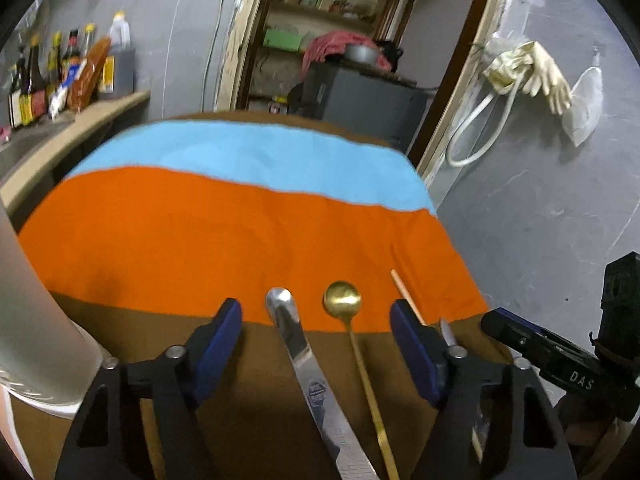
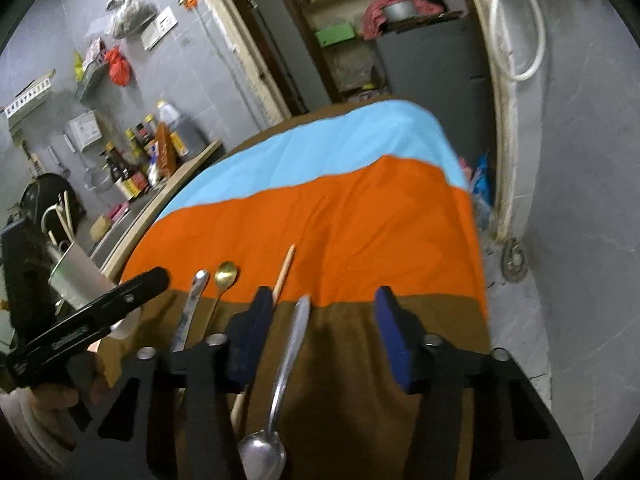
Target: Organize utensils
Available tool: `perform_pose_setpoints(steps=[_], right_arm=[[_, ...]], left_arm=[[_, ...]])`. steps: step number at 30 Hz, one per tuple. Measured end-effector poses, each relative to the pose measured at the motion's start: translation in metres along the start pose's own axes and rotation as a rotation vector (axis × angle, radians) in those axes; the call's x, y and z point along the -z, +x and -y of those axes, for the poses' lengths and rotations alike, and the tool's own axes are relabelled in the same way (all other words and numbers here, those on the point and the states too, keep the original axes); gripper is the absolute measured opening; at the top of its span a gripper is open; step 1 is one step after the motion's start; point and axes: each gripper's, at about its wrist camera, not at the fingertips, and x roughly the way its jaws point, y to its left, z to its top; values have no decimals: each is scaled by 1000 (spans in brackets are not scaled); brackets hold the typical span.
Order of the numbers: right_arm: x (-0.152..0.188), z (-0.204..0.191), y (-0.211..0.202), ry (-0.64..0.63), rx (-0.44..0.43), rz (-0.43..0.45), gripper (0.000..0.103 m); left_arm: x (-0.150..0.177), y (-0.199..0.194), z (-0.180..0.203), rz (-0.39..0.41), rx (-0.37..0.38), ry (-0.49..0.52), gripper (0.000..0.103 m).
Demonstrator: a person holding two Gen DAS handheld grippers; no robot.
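Our left fingers (image 1: 316,316) stand spread above the butter knife (image 1: 308,364) and gold spoon (image 1: 343,299), pinching nothing. Our right fingers (image 2: 322,312) also stand apart, straddling the silver spoon (image 2: 280,380), with the wooden chopstick (image 2: 283,270) beside the left one. All lie on the striped cloth (image 1: 224,232) covering the bench.

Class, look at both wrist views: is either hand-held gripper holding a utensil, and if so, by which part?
Neither. The left hand-held gripper straddles the knife and gold spoon; the right hand-held gripper straddles the silver spoon. No pad touches them.
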Motion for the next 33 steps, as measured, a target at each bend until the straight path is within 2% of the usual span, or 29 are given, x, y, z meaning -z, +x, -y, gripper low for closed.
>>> perform_pose_setpoints(steps=[5, 7, 16, 20, 28, 30, 33], right_arm=[[8, -9, 13, -31, -35, -54, 30], [11, -11, 20, -31, -39, -77, 30], [12, -10, 39, -26, -50, -130, 23], [12, -8, 41, -20, -51, -134, 15], [13, -6, 40, -4, -40, -144, 9], [12, -7, 40, -2, -38, -146, 7], [13, -7, 38, 0, -37, -147, 6]], left_arm=[[3, 17, -6, -69, 10, -31, 51], [5, 24, -9, -96, 3, -46, 46], [4, 33, -9, -119, 3, -47, 33], [2, 39, -4, -146, 16, -17, 19], [1, 34, 3, -170, 19, 2, 16], [1, 29, 0, -178, 20, -16, 10], [5, 23, -4, -192, 30, -30, 9]])
